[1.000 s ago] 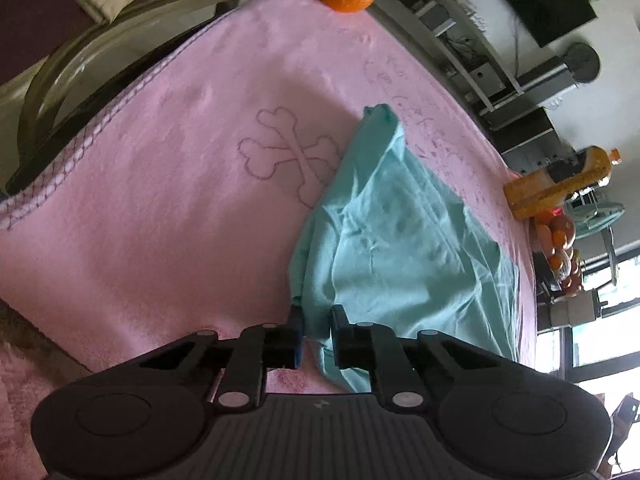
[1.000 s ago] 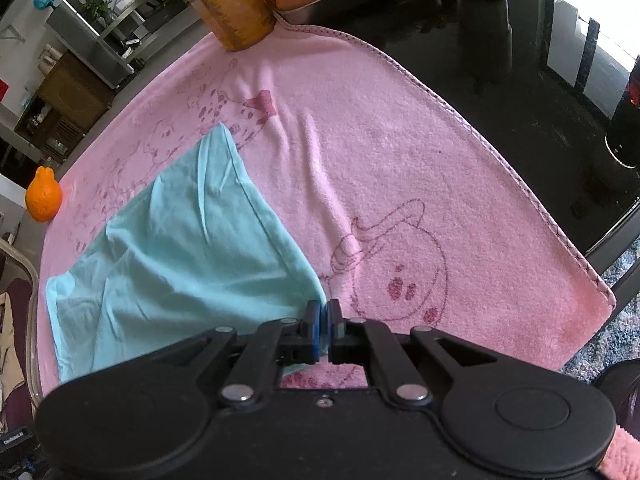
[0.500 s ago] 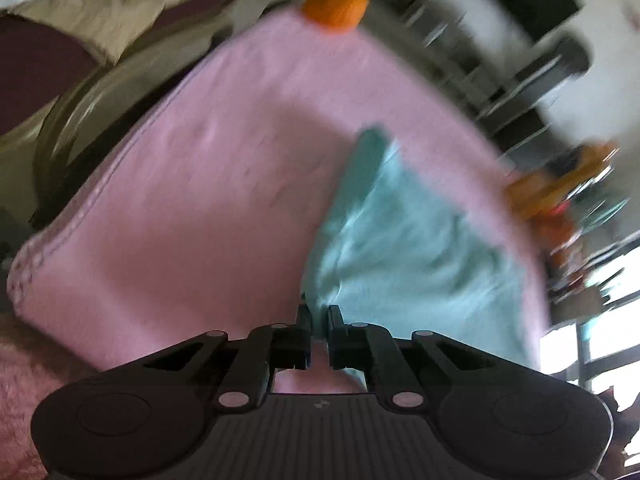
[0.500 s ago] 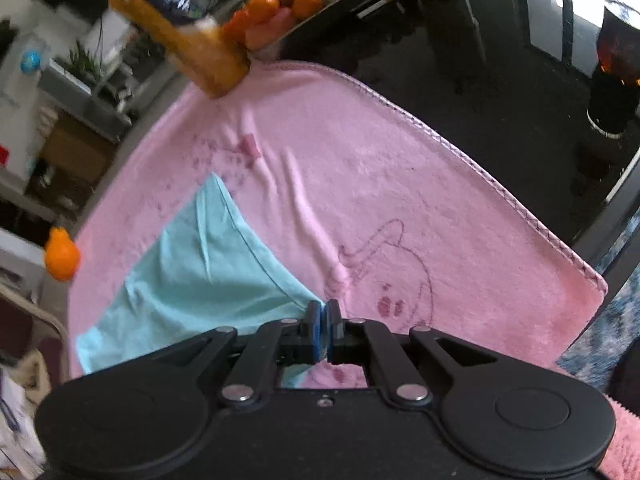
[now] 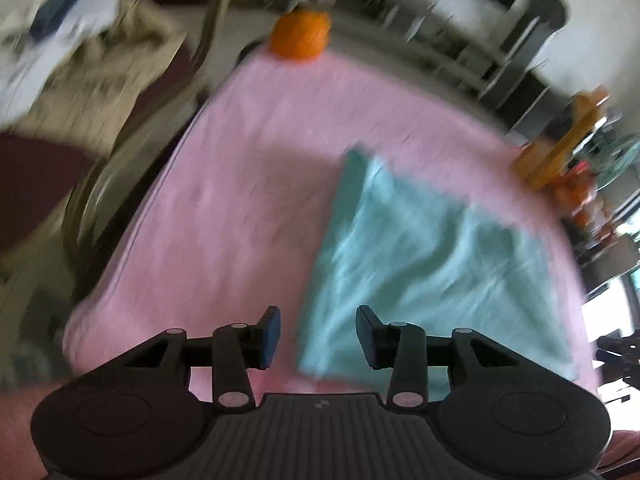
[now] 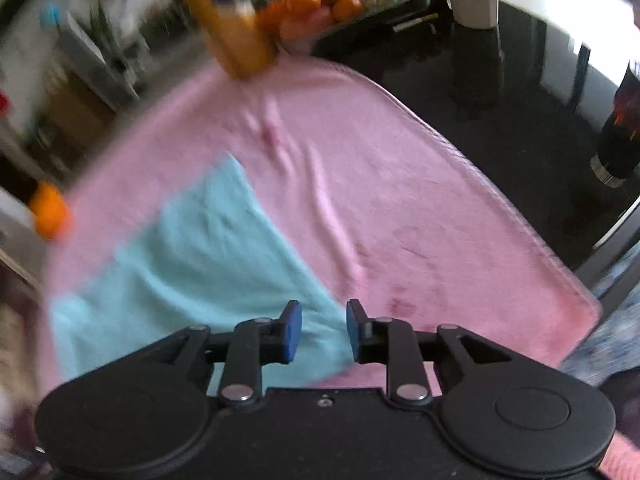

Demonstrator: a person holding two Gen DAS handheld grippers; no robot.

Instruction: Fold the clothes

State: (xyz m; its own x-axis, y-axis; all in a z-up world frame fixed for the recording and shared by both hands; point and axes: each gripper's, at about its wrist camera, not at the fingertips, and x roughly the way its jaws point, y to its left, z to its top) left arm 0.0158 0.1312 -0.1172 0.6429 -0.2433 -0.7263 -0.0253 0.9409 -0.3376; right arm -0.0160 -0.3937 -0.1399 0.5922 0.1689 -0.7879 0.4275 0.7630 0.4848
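Both grippers, left [image 5: 316,332] and right [image 6: 319,330], have just opened, releasing the cloth [image 5: 420,264], which now lies flat.

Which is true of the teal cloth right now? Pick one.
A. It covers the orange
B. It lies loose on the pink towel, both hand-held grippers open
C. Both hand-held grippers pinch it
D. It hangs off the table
B: the teal cloth lies on the pink towel, with the left hand-held gripper and right hand-held gripper open above it, having just been opening.

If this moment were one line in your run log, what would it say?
step: fold released | left hand-held gripper: just opened, nothing gripped | right hand-held gripper: just opened, nothing gripped | teal garment: on pink towel
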